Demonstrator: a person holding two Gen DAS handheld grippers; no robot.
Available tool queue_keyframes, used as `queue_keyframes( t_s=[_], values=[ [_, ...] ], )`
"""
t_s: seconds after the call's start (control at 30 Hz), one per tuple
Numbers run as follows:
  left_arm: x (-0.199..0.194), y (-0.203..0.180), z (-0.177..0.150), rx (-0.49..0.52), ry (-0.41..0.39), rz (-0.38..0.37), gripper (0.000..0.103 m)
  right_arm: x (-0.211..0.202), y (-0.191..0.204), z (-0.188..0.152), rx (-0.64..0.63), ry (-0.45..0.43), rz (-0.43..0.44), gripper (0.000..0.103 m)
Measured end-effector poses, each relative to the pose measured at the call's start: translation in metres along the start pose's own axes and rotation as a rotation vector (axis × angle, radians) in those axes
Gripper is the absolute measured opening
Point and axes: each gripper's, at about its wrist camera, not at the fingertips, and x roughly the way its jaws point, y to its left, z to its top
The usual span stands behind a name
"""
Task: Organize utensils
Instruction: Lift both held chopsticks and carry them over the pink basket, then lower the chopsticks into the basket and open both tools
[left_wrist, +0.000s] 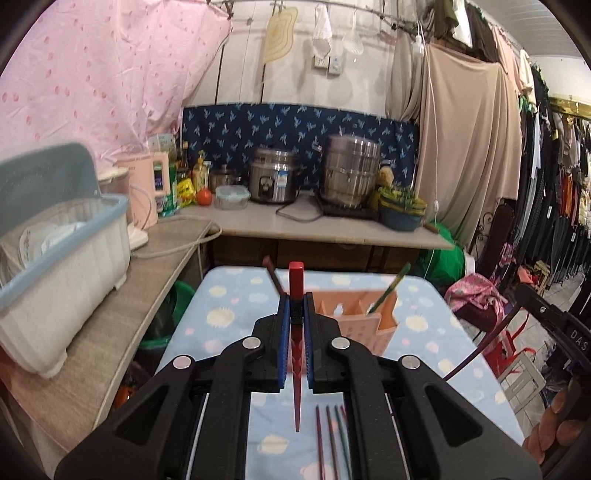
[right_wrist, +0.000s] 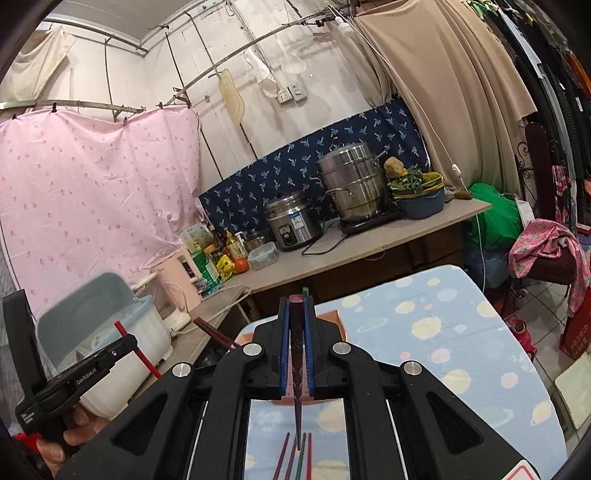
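Both grippers, left (left_wrist: 294, 317) and right (right_wrist: 296, 332), are closed on one chopstick each, red (left_wrist: 296, 291) and maroon (right_wrist: 297, 332), blunt end forward, probably for dropping into the holder (left_wrist: 364, 317). Beyond lies the holder; spare chopsticks (left_wrist: 332, 439) lie nearer than it.
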Motion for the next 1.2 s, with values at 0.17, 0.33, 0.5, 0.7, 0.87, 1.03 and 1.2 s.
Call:
queue_keyframes(
  t_s=[0.17,0.33,0.5,0.7,0.87,1.03,1.2],
  values=[
    [-0.003,-0.005,0.038,-0.013,-0.115,-0.012,0.007,0.010,0.005,0.030,0.024,-0.097,0.028,0.007],
    [0.000,-0.004,0.068,-0.046,-0.229,-0.020,0.007,0.026,0.004,0.051,0.077,-0.170,0.057,0.007],
    [0.019,-0.002,0.084,-0.083,-0.288,-0.018,0.007,0.045,-0.001,0.062,0.123,-0.212,0.059,0.007],
    [0.048,-0.002,0.082,-0.102,-0.276,-0.017,0.007,0.077,-0.007,0.055,0.125,-0.179,0.033,0.007],
    [0.070,0.001,0.067,-0.107,-0.216,-0.019,0.007,0.105,-0.010,0.035,0.111,-0.101,0.010,0.007],
    [0.091,0.002,0.050,-0.108,-0.152,-0.018,0.007,0.123,-0.011,0.014,0.098,-0.037,-0.004,0.007],
    [0.105,0.001,0.040,-0.104,-0.107,-0.018,0.007,0.134,-0.011,0.002,0.092,0.006,-0.002,0.007]
  ],
)
